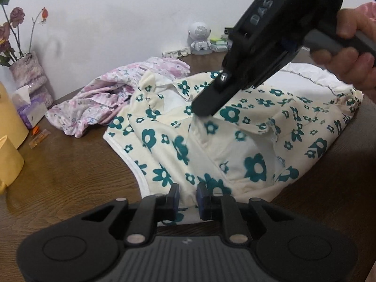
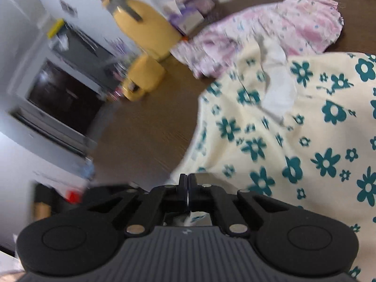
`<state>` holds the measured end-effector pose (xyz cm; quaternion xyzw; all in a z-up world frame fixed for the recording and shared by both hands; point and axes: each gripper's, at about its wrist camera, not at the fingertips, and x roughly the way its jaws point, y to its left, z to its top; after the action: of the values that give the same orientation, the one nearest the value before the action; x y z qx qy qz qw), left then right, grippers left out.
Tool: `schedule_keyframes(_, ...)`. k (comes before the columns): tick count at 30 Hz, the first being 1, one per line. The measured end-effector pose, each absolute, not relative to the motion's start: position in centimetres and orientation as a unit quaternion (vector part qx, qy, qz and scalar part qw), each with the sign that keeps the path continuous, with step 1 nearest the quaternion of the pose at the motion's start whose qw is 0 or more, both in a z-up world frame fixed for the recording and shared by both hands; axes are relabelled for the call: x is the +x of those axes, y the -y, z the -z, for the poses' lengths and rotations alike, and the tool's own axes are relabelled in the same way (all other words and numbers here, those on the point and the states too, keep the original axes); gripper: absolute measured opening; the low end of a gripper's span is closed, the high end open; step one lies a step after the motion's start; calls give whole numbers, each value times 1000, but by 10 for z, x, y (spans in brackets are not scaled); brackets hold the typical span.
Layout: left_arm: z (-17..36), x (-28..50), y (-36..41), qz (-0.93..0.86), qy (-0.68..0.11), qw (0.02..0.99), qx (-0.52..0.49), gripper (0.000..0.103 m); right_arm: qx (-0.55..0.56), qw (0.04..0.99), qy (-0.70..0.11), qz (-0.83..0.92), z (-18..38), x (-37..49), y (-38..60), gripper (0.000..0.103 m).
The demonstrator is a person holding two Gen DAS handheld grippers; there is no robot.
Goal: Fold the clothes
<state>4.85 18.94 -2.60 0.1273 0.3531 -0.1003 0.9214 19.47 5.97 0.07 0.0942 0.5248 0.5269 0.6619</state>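
A cream garment with teal flowers (image 1: 235, 138) lies crumpled on the brown table (image 1: 70, 176); it also fills the right wrist view (image 2: 293, 141). My left gripper (image 1: 188, 195) is at its near hem, jaws a little apart with cloth between the fingers. My right gripper (image 2: 188, 188) is shut on a fold of the same garment. In the left wrist view the right gripper (image 1: 206, 108) comes down from the upper right onto the garment's middle and pinches the cloth there.
A pink flowered garment (image 1: 112, 98) lies bunched behind the cream one. Yellow containers (image 1: 9, 145), a tissue pack (image 1: 30, 108) and a flower vase (image 1: 28, 75) stand at the left. A small white robot figure (image 1: 199, 37) stands at the back by the wall.
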Motion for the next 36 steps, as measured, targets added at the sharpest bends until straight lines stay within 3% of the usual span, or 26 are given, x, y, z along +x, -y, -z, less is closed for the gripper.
schedule_keyframes(5,23,45,-193,84,-355,923,122,19,96,618,-545,-558,4,184,-65,4)
schedule_keyframes(7,25,45,-193,82,-358,922,123,19,78,632,-539,-551,5,180,-61,17)
schedule_keyframes(10,26,46,-194,81,-360,921,122,19,43,671,-518,-529,7,179,-47,24)
schedule_keyframes(18,26,44,-193,74,-361,921,123,19,1,643,-553,-529,34,163,-32,24)
schedule_keyframes(20,26,43,-193,73,-361,921,123,19,-7,644,-551,-531,35,155,-32,15)
schedule_keyframes(21,26,43,-193,73,-361,921,123,19,0,644,-545,-537,32,154,-31,2)
schedule_keyframes(27,19,38,-196,78,-353,924,126,22,33,636,-509,-580,2,149,-22,2)
schedule_keyframes(30,11,34,-205,50,-344,928,135,25,-7,625,-504,-596,-3,137,-24,3)
schedule_keyframes(32,6,33,-213,29,-348,926,140,30,-30,615,-515,-596,1,130,-26,7)
schedule_keyframes(34,0,32,-220,19,-357,921,153,41,-54,616,-519,-590,4,125,-26,22)
schedule_keyframes(36,-7,32,-221,27,-369,913,174,47,-80,637,-503,-579,1,124,-20,26)
